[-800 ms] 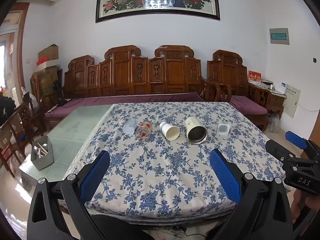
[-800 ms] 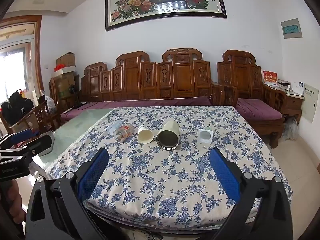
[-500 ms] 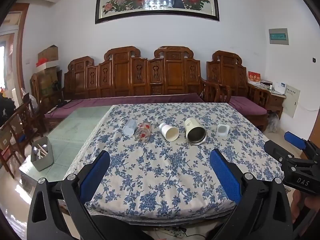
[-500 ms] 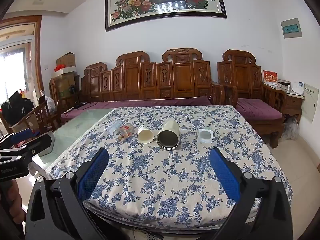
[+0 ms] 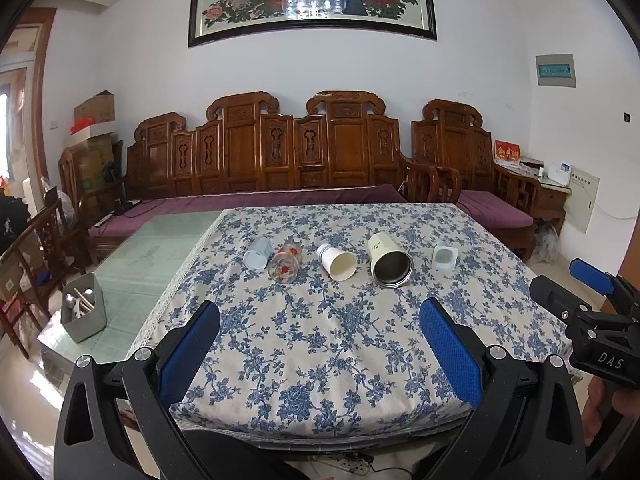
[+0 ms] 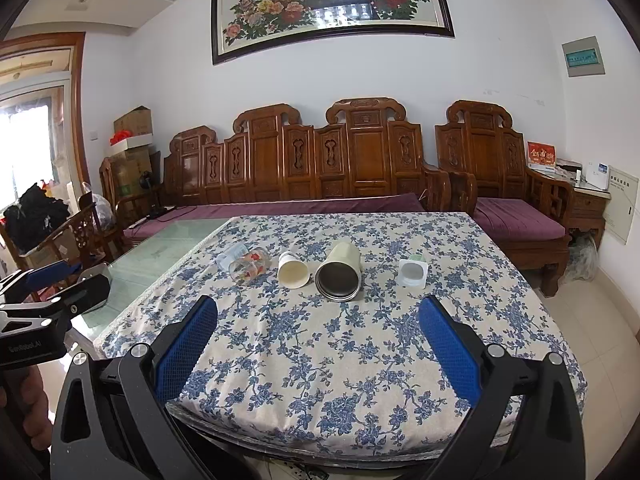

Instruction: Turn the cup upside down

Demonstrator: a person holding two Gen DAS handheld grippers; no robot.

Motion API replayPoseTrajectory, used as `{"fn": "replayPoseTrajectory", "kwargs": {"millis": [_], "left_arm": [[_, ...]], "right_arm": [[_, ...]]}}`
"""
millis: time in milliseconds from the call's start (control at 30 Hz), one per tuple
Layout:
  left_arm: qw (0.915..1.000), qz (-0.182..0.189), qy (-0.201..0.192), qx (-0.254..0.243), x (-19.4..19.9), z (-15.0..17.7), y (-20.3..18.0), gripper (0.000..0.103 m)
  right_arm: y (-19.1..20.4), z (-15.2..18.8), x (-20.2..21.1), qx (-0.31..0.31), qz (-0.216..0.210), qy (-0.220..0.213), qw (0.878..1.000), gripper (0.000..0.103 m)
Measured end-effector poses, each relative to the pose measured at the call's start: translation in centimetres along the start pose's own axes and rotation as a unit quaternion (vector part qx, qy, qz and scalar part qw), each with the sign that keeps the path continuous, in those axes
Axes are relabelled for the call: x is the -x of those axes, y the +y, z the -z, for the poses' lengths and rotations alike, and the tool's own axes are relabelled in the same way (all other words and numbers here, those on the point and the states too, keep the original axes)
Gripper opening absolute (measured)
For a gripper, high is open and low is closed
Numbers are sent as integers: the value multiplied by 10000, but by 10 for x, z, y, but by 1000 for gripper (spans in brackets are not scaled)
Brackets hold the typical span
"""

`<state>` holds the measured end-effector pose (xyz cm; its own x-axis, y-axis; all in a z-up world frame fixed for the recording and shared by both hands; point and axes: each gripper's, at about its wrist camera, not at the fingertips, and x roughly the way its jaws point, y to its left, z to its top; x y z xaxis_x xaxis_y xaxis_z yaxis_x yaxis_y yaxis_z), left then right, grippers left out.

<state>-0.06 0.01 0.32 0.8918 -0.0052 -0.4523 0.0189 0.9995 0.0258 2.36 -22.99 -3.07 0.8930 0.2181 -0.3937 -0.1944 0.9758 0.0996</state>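
Several cups lie on their sides in a row on the floral tablecloth (image 5: 320, 344): a frosted plastic cup (image 5: 258, 254), a clear glass with red flowers (image 5: 285, 266), a white paper cup (image 5: 338, 263), a cream metal tumbler (image 5: 389, 261) and a small white cup (image 5: 444, 257). They also show in the right wrist view: the paper cup (image 6: 293, 269), the tumbler (image 6: 339, 276), the glass (image 6: 249, 267) and the small cup (image 6: 412, 271). My left gripper (image 5: 320, 348) is open and empty, over the near table edge. My right gripper (image 6: 318, 344) is open and empty, also well short of the cups.
A grey holder with utensils (image 5: 83, 312) stands on the glass table part (image 5: 152, 256) at the left. A carved wooden bench (image 5: 280, 160) runs behind the table. The right gripper shows at the right edge of the left wrist view (image 5: 592, 320).
Both views have shifted very slightly; the cups have not moved and both grippers stay open.
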Motion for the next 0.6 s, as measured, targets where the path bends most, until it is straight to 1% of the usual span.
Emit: {"fn": "replayPoseTrajectory", "kwargs": {"millis": [600], "left_arm": [[10000,-19,-39,-15,1,1,-1,97]], "right_arm": [[2,0,0,-5,2,-10,10000,101]]}}
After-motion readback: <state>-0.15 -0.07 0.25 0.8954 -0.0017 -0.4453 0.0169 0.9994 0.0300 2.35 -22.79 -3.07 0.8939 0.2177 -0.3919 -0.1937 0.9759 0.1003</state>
